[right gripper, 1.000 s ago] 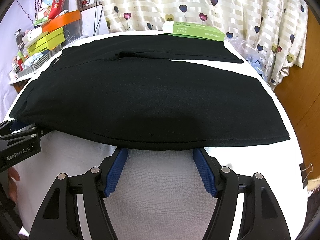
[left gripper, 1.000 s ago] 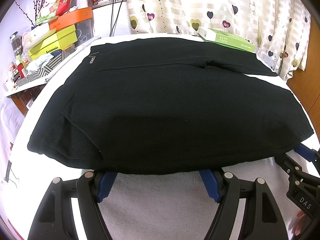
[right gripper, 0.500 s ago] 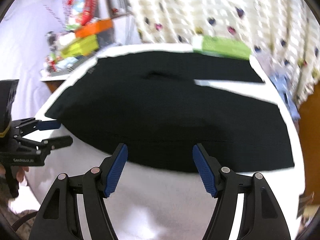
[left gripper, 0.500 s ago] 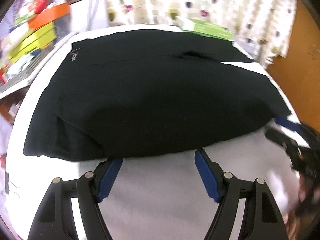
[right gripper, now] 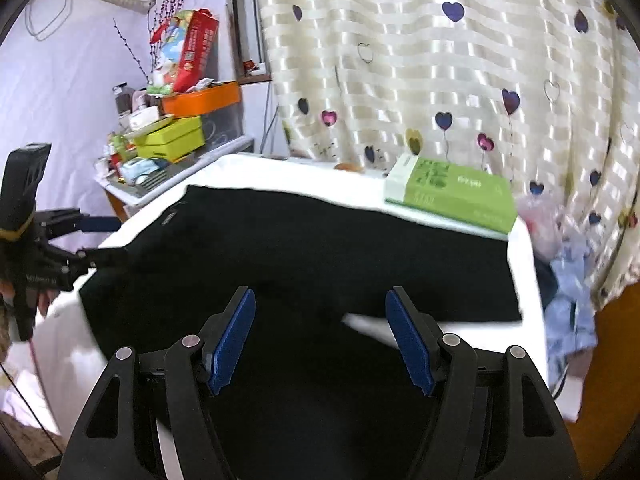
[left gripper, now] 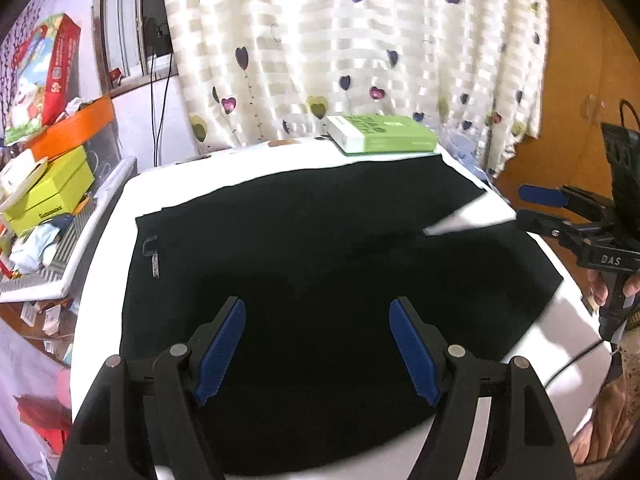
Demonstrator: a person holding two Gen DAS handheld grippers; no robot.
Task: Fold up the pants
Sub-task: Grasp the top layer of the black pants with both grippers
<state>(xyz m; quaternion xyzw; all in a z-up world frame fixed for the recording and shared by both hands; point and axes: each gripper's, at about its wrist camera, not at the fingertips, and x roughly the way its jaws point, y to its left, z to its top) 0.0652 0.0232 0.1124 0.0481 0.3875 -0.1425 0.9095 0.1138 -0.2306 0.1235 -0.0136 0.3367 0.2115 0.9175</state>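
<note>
Lying flat on the white table (left gripper: 100, 240), the black pants (left gripper: 320, 248) spread directly ahead of and beneath both grippers. Soft, limp cloth like this probably sags, so hems or waistband corners look like the best holds. The left gripper (left gripper: 318, 346) and right gripper (right gripper: 320, 340) hover above, tilted downward, jaws spread wide, holding nothing.

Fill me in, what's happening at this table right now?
A person is folding black pants spread flat on a white-covered table, holding one gripper in each hand. The left gripper and the right gripper both hang open above the cloth, gripping nothing. The two legs lie apart, with a wedge of white between them. A green box sits at the far edge by the curtain. No fold is under way at this instant.
</note>
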